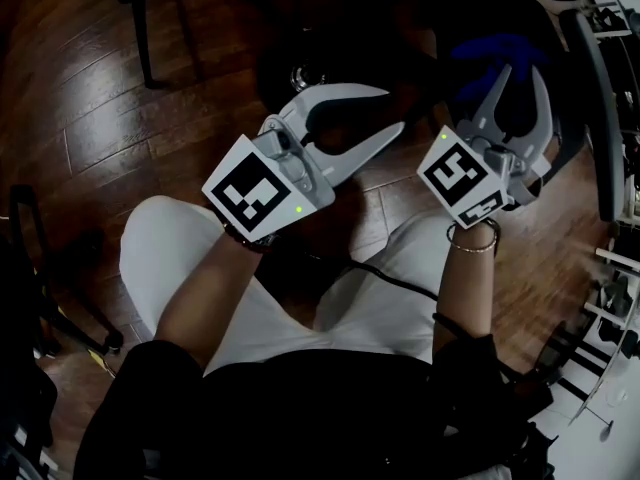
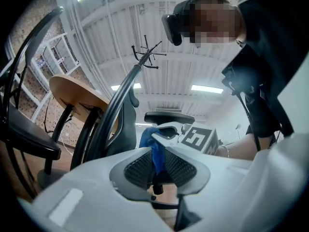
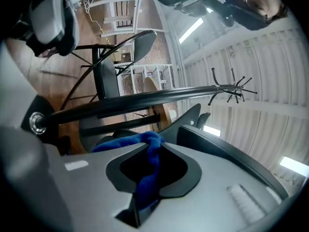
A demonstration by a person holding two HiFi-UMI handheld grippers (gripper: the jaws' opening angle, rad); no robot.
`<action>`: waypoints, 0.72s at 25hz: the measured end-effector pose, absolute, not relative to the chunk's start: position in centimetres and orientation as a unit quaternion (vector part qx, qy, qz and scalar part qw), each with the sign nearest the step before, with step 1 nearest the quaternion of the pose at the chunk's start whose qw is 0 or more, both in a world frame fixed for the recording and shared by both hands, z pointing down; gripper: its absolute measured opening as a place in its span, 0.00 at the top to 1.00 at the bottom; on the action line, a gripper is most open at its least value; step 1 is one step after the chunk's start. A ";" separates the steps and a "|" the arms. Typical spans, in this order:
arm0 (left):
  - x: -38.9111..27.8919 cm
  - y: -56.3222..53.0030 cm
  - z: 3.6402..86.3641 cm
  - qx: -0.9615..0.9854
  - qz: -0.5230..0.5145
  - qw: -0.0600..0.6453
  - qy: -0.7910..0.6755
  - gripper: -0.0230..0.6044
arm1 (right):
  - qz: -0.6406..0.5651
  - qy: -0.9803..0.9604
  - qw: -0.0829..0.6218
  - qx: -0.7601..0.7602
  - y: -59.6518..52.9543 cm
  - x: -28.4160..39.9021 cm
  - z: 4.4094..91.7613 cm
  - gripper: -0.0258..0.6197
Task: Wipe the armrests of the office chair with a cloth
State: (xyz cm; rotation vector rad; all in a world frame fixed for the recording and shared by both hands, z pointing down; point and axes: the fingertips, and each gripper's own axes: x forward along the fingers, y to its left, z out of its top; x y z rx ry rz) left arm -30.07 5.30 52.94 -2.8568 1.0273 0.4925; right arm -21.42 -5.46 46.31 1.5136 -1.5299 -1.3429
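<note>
So the right gripper (image 1: 525,86) is seen clamped shut on the blue cloth (image 3: 145,170). It's pinched between both jaws, with a bunch flopped over the tips and a strip hung down below. The left gripper (image 1: 392,108) is held with its jaws roughly halfway apart and nothing gripped. Blue can be spotted through that gap in the left gripper view, but it's just the same cloth out beyond the tips, in the other gripper. Counted up: two grippers, one cloth, and one armrest (image 2: 169,117) that can be made out clearly on the office chair (image 2: 120,112). A second chair (image 2: 24,129) is parked off to the side on the wooden floor (image 1: 110,88). The cloth is bunched right below the armrest's near end in the left gripper view, though whether it's touching can't be told. In the head view it's well off to the right of the left gripper's tips.
</note>
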 end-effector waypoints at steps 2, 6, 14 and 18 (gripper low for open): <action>-30.1 5.5 52.8 -0.929 0.158 0.037 0.332 0.84 | -0.504 -0.580 0.319 0.555 -5.8 -22.0 47.3 0.88; -30.1 5.4 53.1 -0.929 0.156 0.036 0.333 0.84 | -0.509 -0.579 0.335 0.541 -6.1 -22.8 48.9 0.88; -30.6 5.9 53.1 -0.928 0.153 0.037 0.338 0.84 | -0.482 -0.606 0.384 0.503 -7.1 -23.5 56.0 0.88; -30.6 6.0 53.1 -0.928 0.151 0.044 0.338 0.84 | -0.443 -0.635 0.423 0.471 -7.6 -24.3 60.5 0.88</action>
